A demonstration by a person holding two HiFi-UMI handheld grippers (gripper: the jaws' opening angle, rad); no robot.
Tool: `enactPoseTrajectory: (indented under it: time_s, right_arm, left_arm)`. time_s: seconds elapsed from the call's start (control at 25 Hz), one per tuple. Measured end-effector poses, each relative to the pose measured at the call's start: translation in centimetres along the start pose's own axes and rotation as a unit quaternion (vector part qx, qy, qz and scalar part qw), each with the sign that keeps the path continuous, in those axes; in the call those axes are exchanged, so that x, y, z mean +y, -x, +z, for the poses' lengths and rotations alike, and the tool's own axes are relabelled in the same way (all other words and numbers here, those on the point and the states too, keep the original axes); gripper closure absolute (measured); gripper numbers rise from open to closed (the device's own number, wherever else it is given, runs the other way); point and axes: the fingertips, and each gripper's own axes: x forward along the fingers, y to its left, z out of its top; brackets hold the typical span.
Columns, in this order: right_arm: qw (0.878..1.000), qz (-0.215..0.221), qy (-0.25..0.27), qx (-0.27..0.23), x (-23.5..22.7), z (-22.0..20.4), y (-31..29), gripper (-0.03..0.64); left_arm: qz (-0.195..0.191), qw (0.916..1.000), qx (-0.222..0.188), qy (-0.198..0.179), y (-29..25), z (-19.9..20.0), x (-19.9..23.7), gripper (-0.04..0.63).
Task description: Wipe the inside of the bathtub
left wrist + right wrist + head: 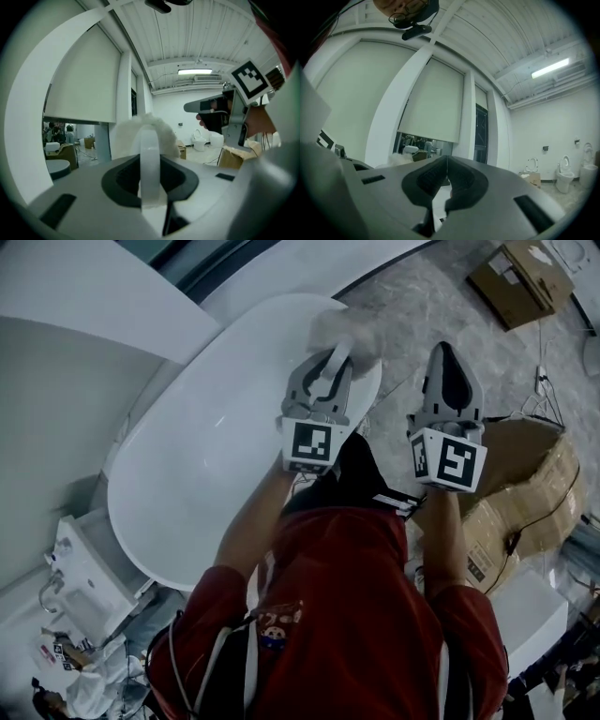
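We held the left hand-held gripper (330, 367) pinching a fluffy white wiping pad (352, 329) by its strap, over the far rim of the white bathtub (216, 418). Our right hand-held gripper (450, 357) was pressed together on nothing, over the floor (412, 306) beside the tub.

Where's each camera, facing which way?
Head view: on the person's head, steeply down onto bathtub, left gripper, right gripper, red shirt.
Left gripper view: on left gripper, across the room; jaws shut on fluffy pad; right gripper at right.
Right gripper view: on right gripper, towards window blind; jaws together, empty.
Shared: fluffy pad in all three.
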Motion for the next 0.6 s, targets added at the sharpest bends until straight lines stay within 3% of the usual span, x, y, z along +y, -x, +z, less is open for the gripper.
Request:
enactPoseTrajectory:
  time_s: [0.32, 0.48, 0.6]
  right_arm:
    - [0.999, 0.015, -0.005, 0.032, -2.3, -7.0, -5.7, 0.604]
    - [0.999, 0.020, -0.008, 0.046, -2.6, -10.3, -8.1, 0.604]
    - [0.998, 0.030, -0.010, 0.048, -1.9, -12.9, -9.5, 0.604]
  left_arm:
    - [-0.045, 0.9983, 0.035, -0.013, -6.9, -7.4, -1.0, 0.502]
    - [-0.084, 0.9926, 0.077, -0.043, -9.4, -13.0, -1.5, 0.502]
    - [-0.101, 0.9893, 0.102, -0.028, -10.5, -17.3, -1.9, 0.503]
